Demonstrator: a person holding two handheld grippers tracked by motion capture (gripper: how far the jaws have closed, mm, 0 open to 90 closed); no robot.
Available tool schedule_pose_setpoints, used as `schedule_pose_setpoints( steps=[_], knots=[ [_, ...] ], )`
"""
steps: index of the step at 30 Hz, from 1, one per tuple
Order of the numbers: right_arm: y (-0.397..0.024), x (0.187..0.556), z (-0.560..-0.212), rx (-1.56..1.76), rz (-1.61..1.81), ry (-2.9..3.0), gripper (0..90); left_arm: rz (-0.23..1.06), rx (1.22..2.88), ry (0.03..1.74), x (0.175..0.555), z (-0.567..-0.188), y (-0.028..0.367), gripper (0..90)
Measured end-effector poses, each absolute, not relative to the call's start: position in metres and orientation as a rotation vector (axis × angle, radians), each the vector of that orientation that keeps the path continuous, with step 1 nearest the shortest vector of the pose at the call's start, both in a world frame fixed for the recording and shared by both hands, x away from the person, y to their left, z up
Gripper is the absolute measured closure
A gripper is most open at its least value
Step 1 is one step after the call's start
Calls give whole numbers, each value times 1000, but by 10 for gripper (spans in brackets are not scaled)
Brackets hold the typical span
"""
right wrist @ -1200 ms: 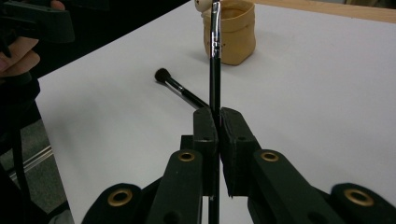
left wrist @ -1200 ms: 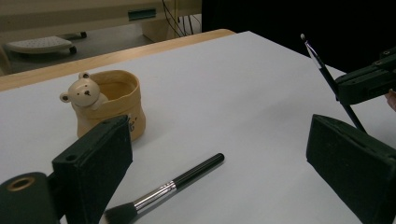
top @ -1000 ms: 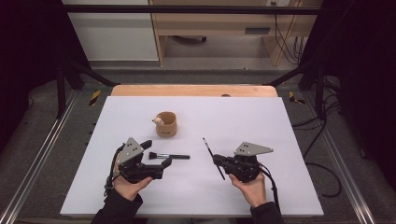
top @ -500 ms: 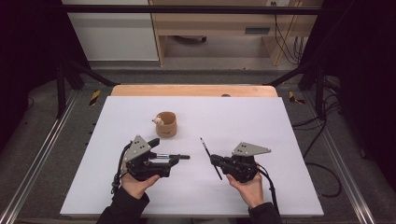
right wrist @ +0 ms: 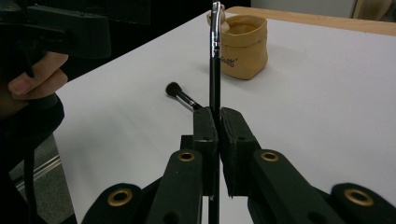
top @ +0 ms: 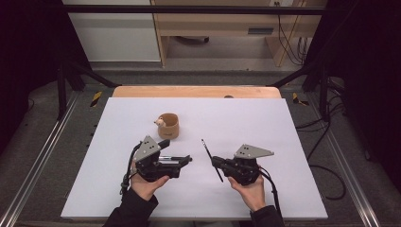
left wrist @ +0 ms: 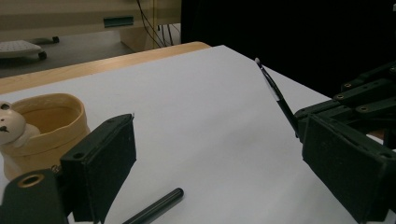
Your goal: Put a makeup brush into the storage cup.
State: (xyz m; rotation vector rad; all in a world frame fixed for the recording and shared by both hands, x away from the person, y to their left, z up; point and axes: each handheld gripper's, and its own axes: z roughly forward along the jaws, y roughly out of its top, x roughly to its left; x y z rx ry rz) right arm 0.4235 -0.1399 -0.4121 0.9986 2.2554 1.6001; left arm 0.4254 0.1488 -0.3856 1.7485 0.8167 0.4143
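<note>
High view puts my right claw [top: 218,163] closed on a thin black pen-like stick [top: 211,160], which slants up and away from the jaws over the white surface [top: 293,156]. Right gripper view confirms it: both pads are pinched flat on the stick's shaft [right wrist: 215,56], which rises straight ahead of me toward the small tan ceramic cup with a little bear figure on its rim [right wrist: 243,44].

My left claw [top: 185,161] stands open, jaws wide apart, straddling a black make-up brush [top: 171,158] that lies flat on the surface just in front of the cup [top: 168,126]. Left gripper view shows the brush's dark handle [left wrist: 156,207] lying between the pads, which do not press on it.

I judge the step in hand is picking up the brush while the stick waits in my right grip. Next, I would lower the left jaws around the handle, close them squarely across it, then lift. After that, both tools probably go into the cup, so I need a hold that lets each one tip upright.
</note>
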Motion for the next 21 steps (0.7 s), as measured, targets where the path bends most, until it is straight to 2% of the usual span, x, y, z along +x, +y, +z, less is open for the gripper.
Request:
schedule_pose_setpoints(
  steps=[21],
  knots=[
    [-134, 421, -413, 976, 1631, 2245, 858, 334, 1720, 812, 430, -388, 126, 133]
  ],
)
